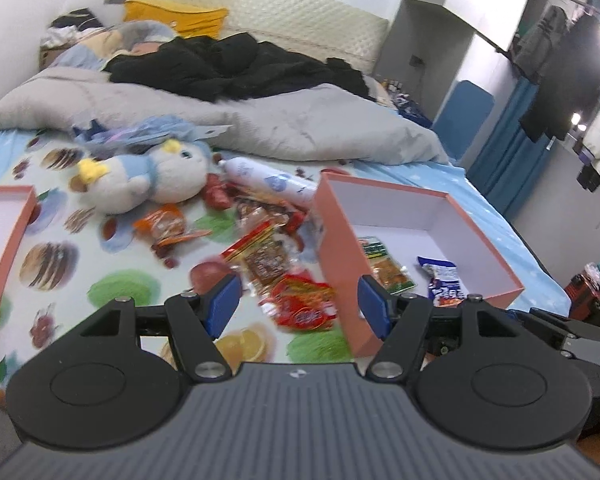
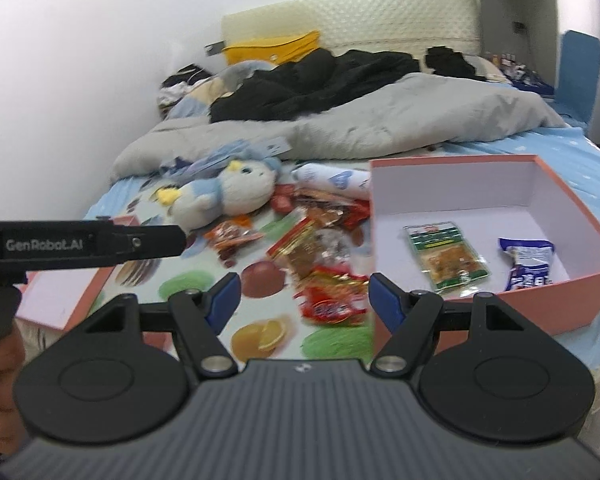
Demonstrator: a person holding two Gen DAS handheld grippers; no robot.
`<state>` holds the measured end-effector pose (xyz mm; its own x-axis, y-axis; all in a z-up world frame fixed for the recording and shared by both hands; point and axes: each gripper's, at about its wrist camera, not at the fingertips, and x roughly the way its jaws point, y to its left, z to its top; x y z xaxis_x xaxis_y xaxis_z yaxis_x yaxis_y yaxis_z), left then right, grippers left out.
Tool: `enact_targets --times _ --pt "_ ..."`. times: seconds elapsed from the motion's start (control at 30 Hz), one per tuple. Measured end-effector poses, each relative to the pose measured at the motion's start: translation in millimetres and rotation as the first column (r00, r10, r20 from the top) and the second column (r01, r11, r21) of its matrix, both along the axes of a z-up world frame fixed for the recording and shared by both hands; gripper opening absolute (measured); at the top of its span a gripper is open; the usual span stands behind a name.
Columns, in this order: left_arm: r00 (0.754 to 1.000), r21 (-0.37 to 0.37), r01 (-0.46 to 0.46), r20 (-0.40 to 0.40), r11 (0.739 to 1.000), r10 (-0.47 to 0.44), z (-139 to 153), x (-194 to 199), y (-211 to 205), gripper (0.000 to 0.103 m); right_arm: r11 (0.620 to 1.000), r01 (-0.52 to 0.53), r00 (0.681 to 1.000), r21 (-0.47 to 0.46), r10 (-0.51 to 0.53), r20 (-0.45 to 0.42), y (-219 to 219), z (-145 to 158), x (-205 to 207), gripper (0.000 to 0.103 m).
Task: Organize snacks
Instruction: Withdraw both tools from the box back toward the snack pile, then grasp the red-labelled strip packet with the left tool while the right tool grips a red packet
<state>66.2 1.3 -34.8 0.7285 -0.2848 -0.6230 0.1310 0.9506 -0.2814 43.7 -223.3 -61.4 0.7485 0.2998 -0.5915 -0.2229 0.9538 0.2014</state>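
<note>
Ahead, your left gripper (image 1: 298,306) and right gripper (image 2: 305,299), both spread and empty, face loose snack packets (image 2: 320,248), with plush toy (image 1: 148,176) beyond and pink box (image 2: 384,236) beside.

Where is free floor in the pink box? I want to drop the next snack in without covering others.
The pink box is bare along its back wall and left side; the green packet and blue packet crowd the front.

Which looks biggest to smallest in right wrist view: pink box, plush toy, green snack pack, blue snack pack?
1. pink box
2. plush toy
3. green snack pack and blue snack pack: similar, and the box wall cuts off the blue one, so unranked.
</note>
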Motion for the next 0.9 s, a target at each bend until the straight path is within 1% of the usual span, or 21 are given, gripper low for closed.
enact_targets --times 0.2,0.3,0.4,0.57,0.67,0.73,0.77,0.83,0.9 --pt "0.998 -0.013 -0.057 -0.033 0.998 0.056 -15 -6 25 0.070 0.996 -0.075 0.997 -0.048 0.074 -0.007 30 -10 -7 0.073" --pt "0.995 -0.031 -0.083 -0.057 0.996 0.081 -24 -3 38 0.070 0.993 -0.097 0.995 -0.071 0.095 -0.028 40 -18 -4 0.072" --pt "0.991 -0.058 -0.107 -0.087 0.993 0.101 -34 6 49 0.070 0.989 -0.116 0.993 -0.089 0.113 -0.046 48 -23 1 0.072" --pt "0.985 -0.095 -0.118 -0.137 0.988 0.104 -52 28 57 0.072 0.982 -0.106 0.994 -0.154 0.100 -0.050 57 -30 13 0.072" --pt "0.983 -0.092 -0.106 -0.161 0.990 0.091 -63 45 56 0.076 0.978 -0.107 0.993 -0.177 0.095 -0.075 60 -38 23 0.072" --pt "0.980 -0.086 -0.103 -0.180 0.991 0.086 -73 58 54 0.086 0.975 -0.108 0.992 -0.193 0.092 -0.092 62 -45 31 0.072" --pt "0.978 -0.075 -0.107 -0.188 0.991 0.091 -79 64 54 0.089 0.973 -0.109 0.991 -0.203 0.090 -0.101 64 -48 36 0.072" --pt "0.975 -0.065 -0.108 -0.201 0.992 0.093 -90 77 53 0.090 0.969 -0.115 0.989 -0.220 0.090 -0.120 69 -56 44 0.072" --pt "0.972 -0.093 -0.094 -0.223 0.991 0.071 -103 93 53 0.090 0.965 -0.112 0.988 -0.239 0.082 -0.134 74 -64 52 0.071"
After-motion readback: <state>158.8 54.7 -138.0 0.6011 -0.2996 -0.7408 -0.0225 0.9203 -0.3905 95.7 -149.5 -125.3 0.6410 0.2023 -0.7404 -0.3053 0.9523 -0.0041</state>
